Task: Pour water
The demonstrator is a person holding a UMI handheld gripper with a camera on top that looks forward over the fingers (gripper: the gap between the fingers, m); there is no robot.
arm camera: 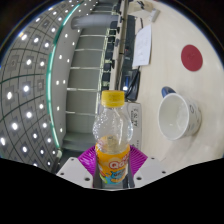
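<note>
My gripper [113, 163] is shut on a clear plastic bottle [112, 135] with a yellow cap and a yellow and blue label. The purple pads [90, 158] press on the bottle's lower part from both sides. The bottle stands upright in the fingers, raised well off any surface, its cap toward a high ceiling. A white cup [179, 114] lies to the right of the bottle and beyond it, its open mouth turned toward me; its inside looks empty.
A white surface [195, 90] fills the right side, with a red round spot [192, 57] on it and a white paper or box [142, 45] further off. A domed ceiling with many lights [30, 80] and a staircase [90, 70] fill the left.
</note>
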